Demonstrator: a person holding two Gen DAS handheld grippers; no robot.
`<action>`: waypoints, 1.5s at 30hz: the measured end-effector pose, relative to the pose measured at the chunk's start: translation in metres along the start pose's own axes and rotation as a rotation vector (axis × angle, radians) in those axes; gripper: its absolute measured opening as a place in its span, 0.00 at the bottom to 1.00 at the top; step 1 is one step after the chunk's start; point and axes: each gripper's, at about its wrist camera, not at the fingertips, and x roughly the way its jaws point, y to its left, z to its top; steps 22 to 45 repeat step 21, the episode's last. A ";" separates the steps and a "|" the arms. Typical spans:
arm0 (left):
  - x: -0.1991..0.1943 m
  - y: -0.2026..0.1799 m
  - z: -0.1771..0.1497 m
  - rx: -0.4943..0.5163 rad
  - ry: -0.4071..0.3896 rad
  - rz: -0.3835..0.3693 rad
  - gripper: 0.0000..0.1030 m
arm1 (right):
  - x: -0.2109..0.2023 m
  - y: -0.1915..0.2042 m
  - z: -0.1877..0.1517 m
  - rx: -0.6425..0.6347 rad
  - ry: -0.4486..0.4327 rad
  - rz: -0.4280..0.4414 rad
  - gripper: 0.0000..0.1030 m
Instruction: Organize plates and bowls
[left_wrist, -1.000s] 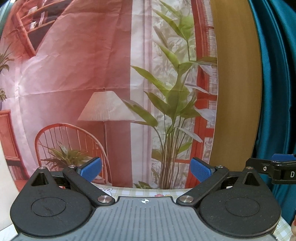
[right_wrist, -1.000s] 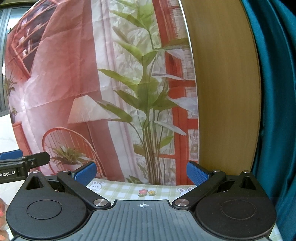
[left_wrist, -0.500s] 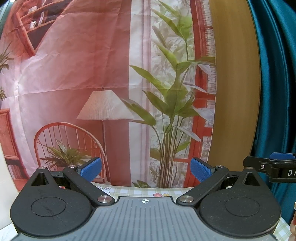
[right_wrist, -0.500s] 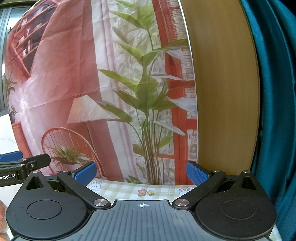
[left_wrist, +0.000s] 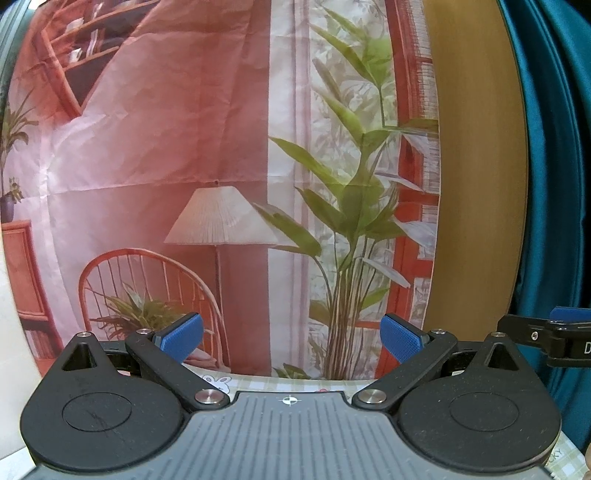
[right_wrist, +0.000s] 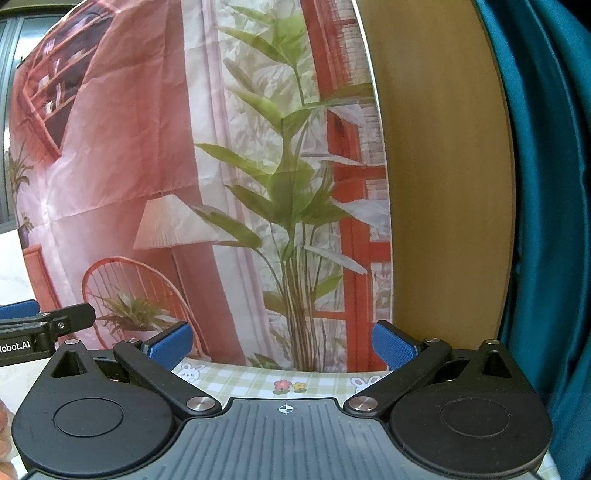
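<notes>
A printed backdrop of a lamp, chair and plant hangs behind a checked tablecloth. The left gripper and right gripper hover spread wide, empty. No plates or bowls show.

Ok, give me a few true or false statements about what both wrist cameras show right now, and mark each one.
1. The left gripper is open with nothing between its fingers. True.
2. The right gripper is shut on a bowl. False: it is open and empty, and no bowl or plate shows in either view.
3. A printed backdrop with a lamp, a chair and a plant hangs ahead. True.
4. The cloth under the grippers is plain white. False: it is green checked, with rabbits and flowers.
5. The curtain on the right is red. False: it is teal.
</notes>
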 end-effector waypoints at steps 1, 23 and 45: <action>0.000 0.000 0.000 0.001 0.000 0.000 1.00 | 0.000 0.000 0.000 0.000 0.000 -0.001 1.00; -0.001 0.002 -0.003 0.008 0.003 -0.001 1.00 | -0.001 -0.001 -0.003 0.003 0.005 -0.005 1.00; -0.001 0.002 -0.003 0.008 0.003 -0.001 1.00 | -0.001 -0.001 -0.003 0.003 0.005 -0.005 1.00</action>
